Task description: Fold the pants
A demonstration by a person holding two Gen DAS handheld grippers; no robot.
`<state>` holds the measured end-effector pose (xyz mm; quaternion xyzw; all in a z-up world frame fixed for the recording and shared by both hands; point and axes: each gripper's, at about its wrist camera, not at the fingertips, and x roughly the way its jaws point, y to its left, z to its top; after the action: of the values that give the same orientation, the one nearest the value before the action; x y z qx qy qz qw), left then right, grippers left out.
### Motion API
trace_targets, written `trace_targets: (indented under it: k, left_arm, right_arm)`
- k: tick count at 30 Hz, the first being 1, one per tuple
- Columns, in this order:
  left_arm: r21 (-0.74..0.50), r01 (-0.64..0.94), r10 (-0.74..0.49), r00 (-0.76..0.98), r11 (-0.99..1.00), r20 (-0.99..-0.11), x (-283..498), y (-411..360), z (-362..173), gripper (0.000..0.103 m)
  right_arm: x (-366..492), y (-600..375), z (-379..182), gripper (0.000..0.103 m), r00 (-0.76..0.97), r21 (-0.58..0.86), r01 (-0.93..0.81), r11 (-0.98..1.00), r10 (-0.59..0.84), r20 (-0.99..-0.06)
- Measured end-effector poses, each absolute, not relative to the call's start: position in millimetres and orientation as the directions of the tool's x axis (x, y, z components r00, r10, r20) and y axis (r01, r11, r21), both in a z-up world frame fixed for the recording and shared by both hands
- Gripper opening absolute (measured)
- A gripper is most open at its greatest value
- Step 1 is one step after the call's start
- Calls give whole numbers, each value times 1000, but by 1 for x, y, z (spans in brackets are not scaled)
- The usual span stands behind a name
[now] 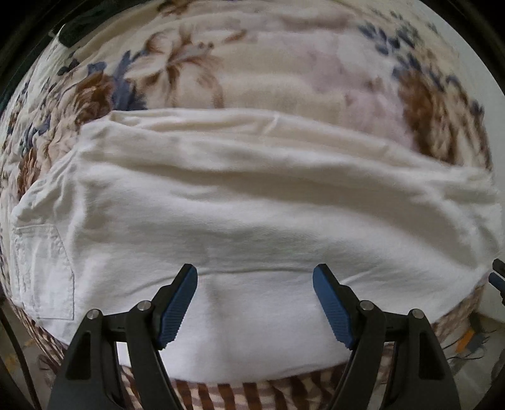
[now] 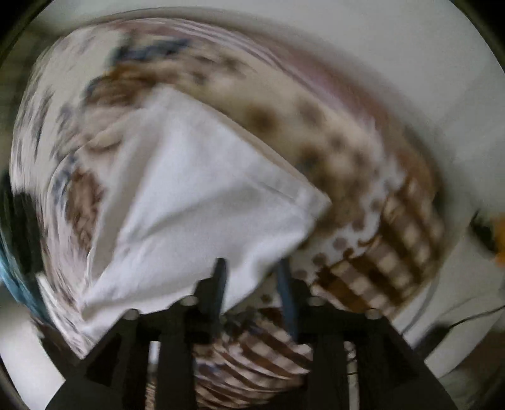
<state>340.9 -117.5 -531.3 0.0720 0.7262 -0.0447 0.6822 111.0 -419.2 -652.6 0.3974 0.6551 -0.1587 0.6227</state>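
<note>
White pants (image 1: 252, 214) lie across a floral blanket, legs stacked lengthwise, a back pocket (image 1: 44, 271) at the left. My left gripper (image 1: 255, 280) is open and empty, its blue pads just above the near edge of the pants. In the blurred right wrist view the hem end of the pants (image 2: 202, 202) lies flat, its corner pointing right. My right gripper (image 2: 252, 268) is open with its jaws a moderate gap apart, over the near edge of the hem, holding nothing. Its tip shows at the right edge of the left wrist view (image 1: 498, 277).
The floral blanket (image 1: 268, 72) covers the surface, with a brown checkered border (image 2: 388, 252) at its near edge. Pale floor (image 2: 442, 94) lies beyond the blanket. A dark object (image 1: 74, 30) sits at the far left corner. Cables and an orange item (image 1: 470, 340) lie on the floor at the right.
</note>
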Motion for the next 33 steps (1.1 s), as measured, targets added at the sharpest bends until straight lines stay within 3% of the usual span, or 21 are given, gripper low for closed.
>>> trace_targets:
  k: [3,6,8,13,14,15,16,19,23,25,28,33]
  left_arm:
    - [42,179,42,2,983,-999,363,-113,-514,74]
    - [52,186,41,62,981,-997,384,-108,-498,74]
    - [63,189,52,65,980,-997,395,-105,-500,74]
    - [43,137,41,18,990,-999,417,-88,-513,74]
    - [36,128,35,10,991,-999,419,-83,-518,74]
    - [29,117,29,2,993,-1000,421,-79,-521,74]
    - [24,105,24,-6,994,-1000,422,-76,-525,74]
    - [-19,62,-17,-30,998,-999,422,-70,-536,74]
    - [-96,-34,-99,-91,995,-991,423,-57,-556,74]
    - [-119,-67,-126,-112,991,-986,416,-53,-565,74]
    - [-122,-99,-134,-132,988,-982,413,-48,-572,74]
    - [-16,-49,-20,-94,999,-995,419,-36,-573,74]
  right_arm:
    - [169,-377,-619,53,62,291,455,842,296,-953]
    - [237,-297,-602,53,34,173,-18,985,173,-984]
    - [270,-245,-610,53,26,94,-298,950,106,-994]
    - [305,-180,-663,51,-130,116,-618,778,45,-991]
    - [305,-171,-671,47,-168,153,-656,739,55,-984]
    - [306,-165,-678,29,-183,162,-677,718,50,-982]
    - [308,-162,-685,16,-177,141,-684,716,25,-984]
    - [323,-186,-678,11,-181,248,-521,817,178,-967]
    - [336,-266,-686,10,-170,523,-38,851,510,-843]
    - [331,-286,-702,10,-130,584,152,798,602,-788]
    - [322,-290,-732,10,-173,565,317,762,632,-755]
    - [344,-275,-703,21,-185,430,196,881,464,-866]
